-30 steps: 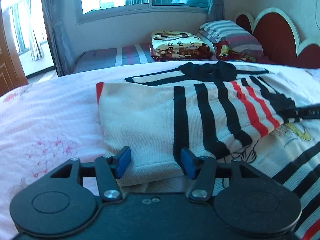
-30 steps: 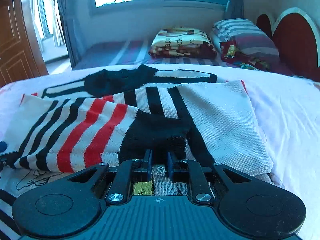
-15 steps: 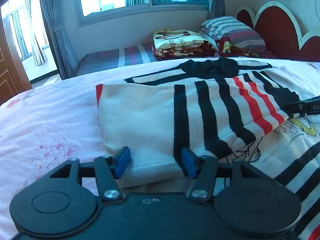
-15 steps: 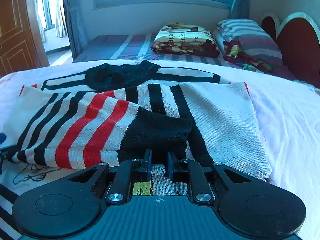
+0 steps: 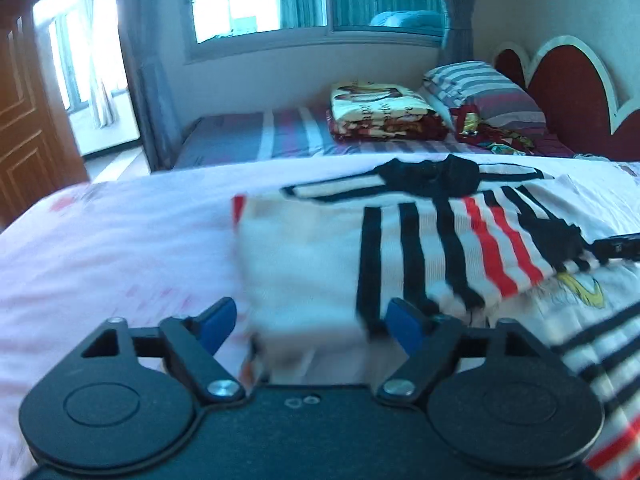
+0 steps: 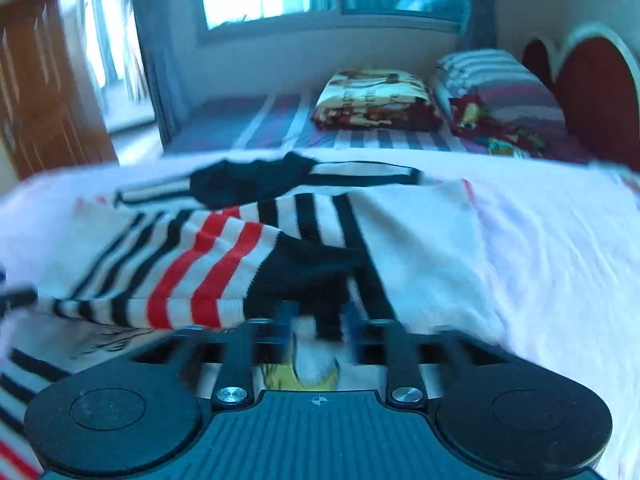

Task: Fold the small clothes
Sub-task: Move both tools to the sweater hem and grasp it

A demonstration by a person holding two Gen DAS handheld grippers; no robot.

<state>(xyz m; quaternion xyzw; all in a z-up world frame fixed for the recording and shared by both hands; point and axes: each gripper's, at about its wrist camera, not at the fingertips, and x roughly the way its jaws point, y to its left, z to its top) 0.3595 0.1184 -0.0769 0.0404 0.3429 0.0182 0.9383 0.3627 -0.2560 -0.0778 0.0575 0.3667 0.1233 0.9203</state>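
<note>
Both grippers, left [image 5: 310,322] and right [image 6: 318,320], have just spread their fingers and released the sweater [image 5: 400,248], which lies folded on the bed [image 5: 120,248]; this fold looks finished.

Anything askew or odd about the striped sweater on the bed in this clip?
Nothing damaged. The striped sweater lies half folded on the pink bedsheet, its sleeve crossing the body at a slant, edges unaligned. Both claws have just been opening; motion blur hides fine detail.
</note>
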